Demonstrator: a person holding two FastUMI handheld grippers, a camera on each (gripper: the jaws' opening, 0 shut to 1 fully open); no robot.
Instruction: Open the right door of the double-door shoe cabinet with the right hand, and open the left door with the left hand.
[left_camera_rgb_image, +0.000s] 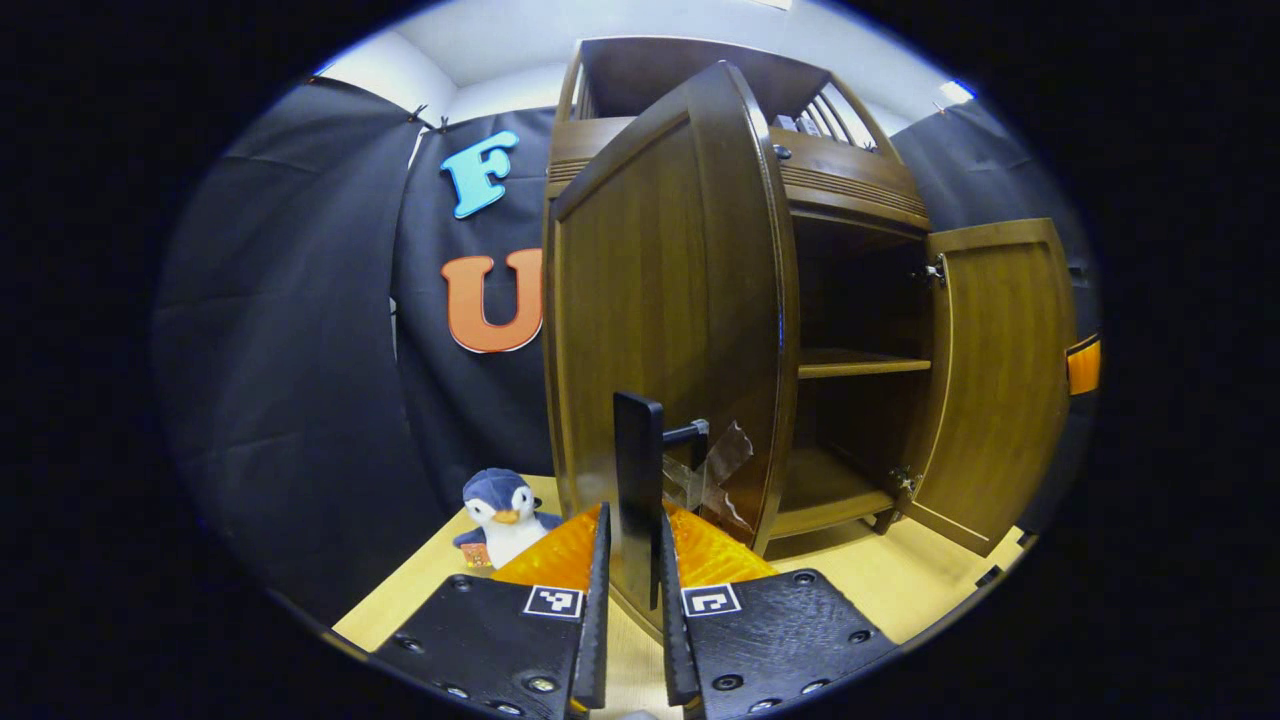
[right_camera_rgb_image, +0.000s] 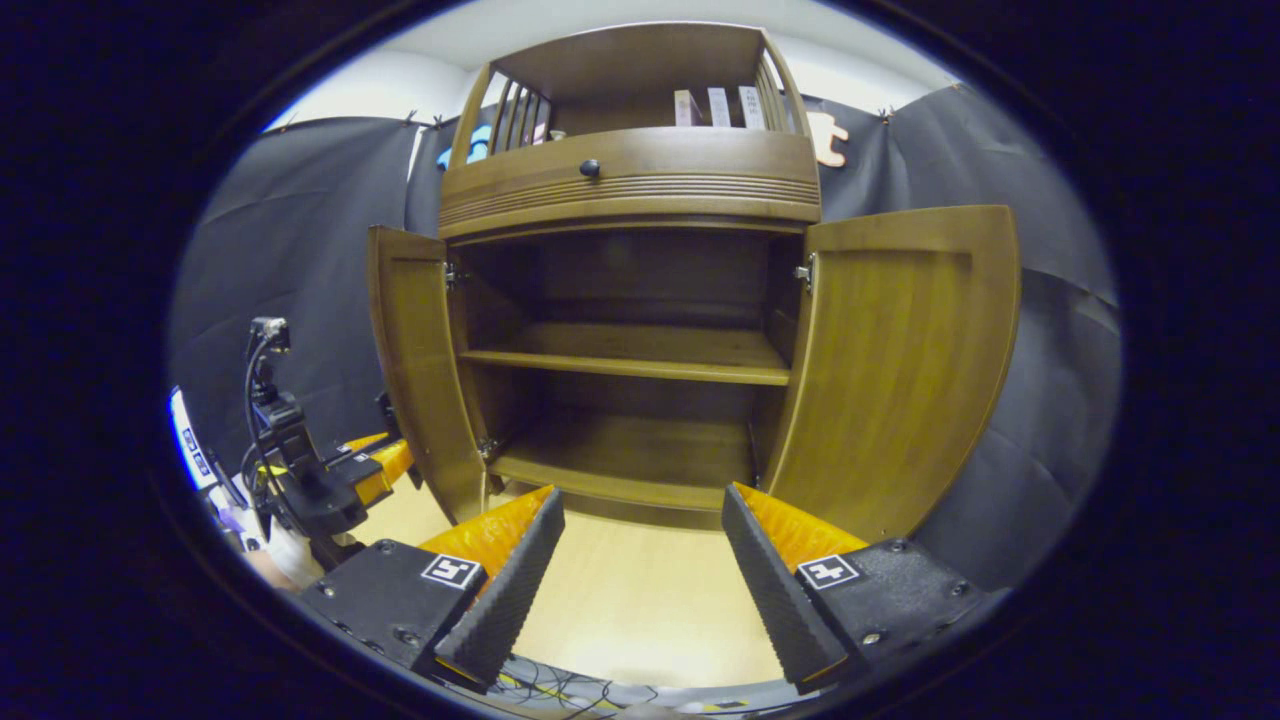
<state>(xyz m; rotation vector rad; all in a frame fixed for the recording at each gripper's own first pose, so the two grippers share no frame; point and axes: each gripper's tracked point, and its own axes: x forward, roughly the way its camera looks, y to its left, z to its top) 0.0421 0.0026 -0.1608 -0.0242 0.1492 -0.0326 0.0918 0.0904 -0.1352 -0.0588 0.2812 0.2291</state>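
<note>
Pinching the left door's black handle (left_camera_rgb_image: 637, 490), the left gripper (left_camera_rgb_image: 632, 610) holds the left door (right_camera_rgb_image: 415, 365) swung wide, while the right door (right_camera_rgb_image: 895, 360) stands open (right gripper (right_camera_rgb_image: 640, 585) spread, holding nothing), so both halves of the job look done.

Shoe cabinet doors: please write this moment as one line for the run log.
left gripper shut on left door handle | left door open | right gripper open, free | right door open | shelves bare

Brown wooden shoe cabinet (right_camera_rgb_image: 630, 190), left door (right_camera_rgb_image: 415, 370) open; right door (right_camera_rgb_image: 900, 370) open
</note>
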